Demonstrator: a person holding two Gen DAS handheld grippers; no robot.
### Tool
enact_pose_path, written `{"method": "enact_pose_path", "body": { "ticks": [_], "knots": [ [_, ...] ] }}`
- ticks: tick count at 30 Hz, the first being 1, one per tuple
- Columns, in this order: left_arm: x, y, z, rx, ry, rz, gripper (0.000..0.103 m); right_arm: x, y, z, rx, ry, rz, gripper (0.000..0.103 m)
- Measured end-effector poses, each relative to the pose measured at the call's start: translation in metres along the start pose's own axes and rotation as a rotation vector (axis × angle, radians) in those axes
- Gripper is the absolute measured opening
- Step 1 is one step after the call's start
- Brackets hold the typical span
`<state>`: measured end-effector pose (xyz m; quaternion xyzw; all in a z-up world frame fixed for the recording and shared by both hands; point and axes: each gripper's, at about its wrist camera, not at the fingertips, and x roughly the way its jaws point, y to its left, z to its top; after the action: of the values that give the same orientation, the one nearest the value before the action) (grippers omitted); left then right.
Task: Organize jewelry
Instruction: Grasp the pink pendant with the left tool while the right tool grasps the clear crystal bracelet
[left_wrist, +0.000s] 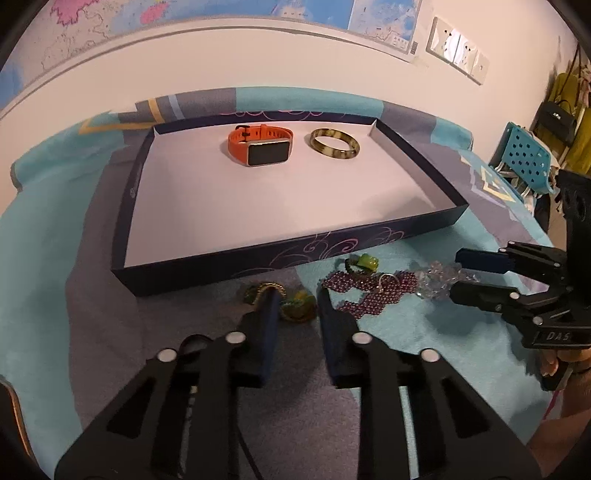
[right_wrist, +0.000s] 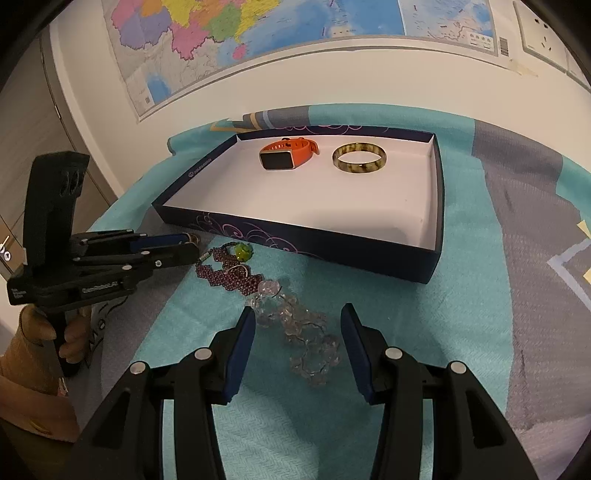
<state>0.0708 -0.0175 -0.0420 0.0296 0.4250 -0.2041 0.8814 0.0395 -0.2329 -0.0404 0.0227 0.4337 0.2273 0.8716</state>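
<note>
While the right gripper (right_wrist: 297, 328) hangs with its jaws spread wide on either side of the clear crystal bracelet (right_wrist: 295, 332), nothing is clamped yet; the beads lie loose on the teal cloth (right_wrist: 388, 295) between the blue pads. To take it well, I judge the fingers should drop until the pads straddle one thick run of beads, then close slowly, so the strand bunches rather than slips out sideways.

The left gripper (left_wrist: 295, 299) is also parted and holds nothing. Its tips sit around a small green-and-gold piece (left_wrist: 291, 304), though that piece is half hidden and I cannot tell what it is.

Left of the crystal strand lies a purple beaded bracelet (right_wrist: 225, 275), with a green bead charm (right_wrist: 243, 252) just beyond it.

Farther off, the dark box lid (right_wrist: 295, 242) with pink swirls already holds an orange smartwatch (right_wrist: 286, 152) and, to its right, a mottled bangle (right_wrist: 359, 158), so the loose pieces belong there.

Readable writing is scant: "DAS" on the right gripper's body in the left view, small white lettering on the other body too blurred to read, and a faint logo on the lid's left wall.
</note>
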Motion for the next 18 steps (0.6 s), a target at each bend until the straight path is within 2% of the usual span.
{"method": "enact_pose_path", "body": {
  "ticks": [2,10,14,18],
  "knots": [
    [-0.003,-0.001,-0.002,0.0,0.001,-0.007,0.015,-0.001,0.0,0.0,0.002,-0.002,0.005,0.046],
    [-0.025,0.004,-0.022,-0.012,0.009,-0.054,0.016,-0.001,0.0,-0.002,-0.005,0.0,0.016,0.046],
    [-0.037,0.009,-0.029,-0.011,-0.012,-0.031,0.033,-0.001,0.002,-0.002,-0.011,0.002,0.015,0.046],
    [-0.039,0.017,-0.024,-0.01,-0.031,0.027,0.038,-0.001,0.005,-0.004,-0.023,0.01,0.004,0.048]
  ]
}}
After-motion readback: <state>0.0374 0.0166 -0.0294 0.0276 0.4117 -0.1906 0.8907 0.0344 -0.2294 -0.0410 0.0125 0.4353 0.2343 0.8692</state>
